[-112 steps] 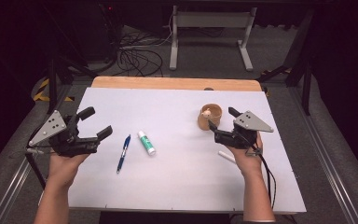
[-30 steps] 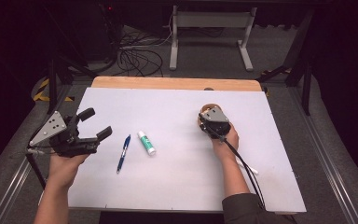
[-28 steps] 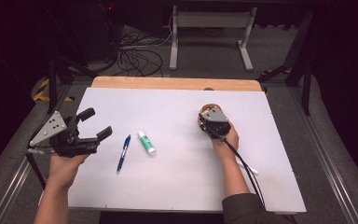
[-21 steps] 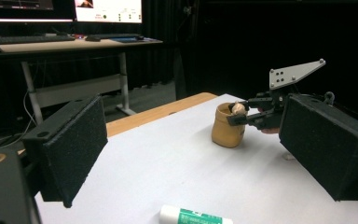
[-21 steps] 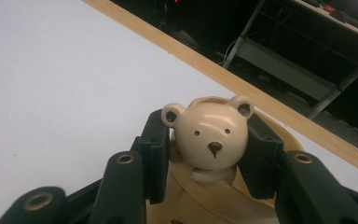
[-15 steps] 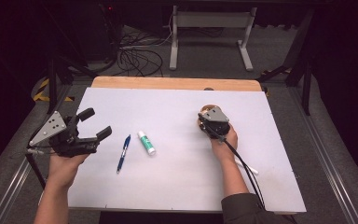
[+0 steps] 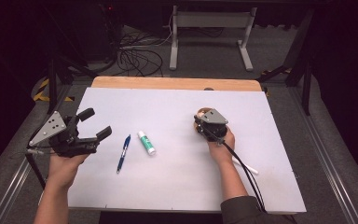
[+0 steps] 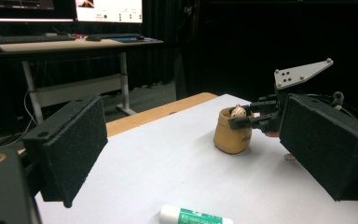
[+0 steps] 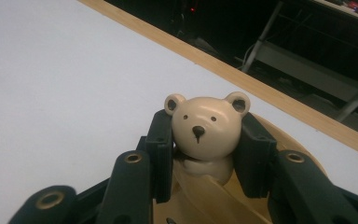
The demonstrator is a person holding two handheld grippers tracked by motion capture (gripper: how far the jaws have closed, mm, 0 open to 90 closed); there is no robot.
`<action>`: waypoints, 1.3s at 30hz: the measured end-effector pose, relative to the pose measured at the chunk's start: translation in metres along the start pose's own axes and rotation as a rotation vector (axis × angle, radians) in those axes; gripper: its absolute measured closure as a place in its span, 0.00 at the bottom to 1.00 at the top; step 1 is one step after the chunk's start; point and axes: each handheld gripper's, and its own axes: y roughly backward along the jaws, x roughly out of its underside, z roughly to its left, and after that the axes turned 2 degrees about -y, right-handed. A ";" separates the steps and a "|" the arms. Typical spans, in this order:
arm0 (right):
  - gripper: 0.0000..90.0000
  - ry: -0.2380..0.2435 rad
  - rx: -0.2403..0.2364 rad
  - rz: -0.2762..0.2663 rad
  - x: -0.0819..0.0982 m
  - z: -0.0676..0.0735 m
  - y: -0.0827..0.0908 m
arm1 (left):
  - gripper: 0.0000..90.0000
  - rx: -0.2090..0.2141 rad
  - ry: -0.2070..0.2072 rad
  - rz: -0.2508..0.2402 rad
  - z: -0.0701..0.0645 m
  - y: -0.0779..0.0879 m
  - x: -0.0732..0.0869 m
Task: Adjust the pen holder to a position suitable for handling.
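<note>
Gripping a smooth, rounded bear head (image 9: pixel 208 123) between rubbery black pads, the right gripper (image 9: pixel 205 158) had just been closing on it.

Glossy and tan, the bear head rose from a squat, rounded tan pot (image 8: pixel 233 135) that stood at about 3 o'clock on the matte white table (image 7: pixel 177 186), near the bare wooden strip (image 7: pixel 168 83) along the table's far edge. The pads pressed flat on both cheeks of the bear head. At 9 o'clock the left gripper (image 7: pixel 93 125) hovered with its jaws wide and nothing between their coarse, foam-like black pads (image 8: pixel 74 140). A slim blue pen (image 7: pixel 123 153) and a short white glue stick (image 7: pixel 146 142) with a green label lay side by side but apart, between the two grippers, nearer the left one.
</note>
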 end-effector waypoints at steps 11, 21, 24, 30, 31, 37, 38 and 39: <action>0.70 0.003 -0.085 -0.041 -0.009 0.032 0.018 | 0.09 0.001 0.001 0.000 0.000 0.000 0.000; 0.70 0.028 -0.125 -0.018 -0.016 0.059 0.032 | 0.09 0.003 0.002 -0.002 -0.002 -0.001 0.000; 0.70 0.018 -0.145 0.001 -0.016 0.067 0.037 | 0.09 0.003 0.002 0.000 -0.002 -0.001 0.000; 0.70 -0.006 -0.121 0.025 -0.015 0.078 0.041 | 0.09 0.005 -0.002 0.001 -0.002 -0.001 0.000; 0.70 -0.006 -0.121 0.025 -0.015 0.078 0.041 | 0.09 0.006 -0.002 0.001 -0.002 -0.001 0.000; 0.70 -0.008 -0.104 0.031 -0.016 0.086 0.042 | 0.09 0.004 -0.002 0.003 -0.002 -0.001 0.000; 0.70 -0.009 -0.101 0.034 -0.015 0.086 0.041 | 0.09 0.004 0.001 0.003 -0.002 -0.001 0.000; 0.70 -0.011 -0.099 0.035 -0.014 0.087 0.040 | 0.09 0.004 0.001 0.003 -0.002 -0.001 0.000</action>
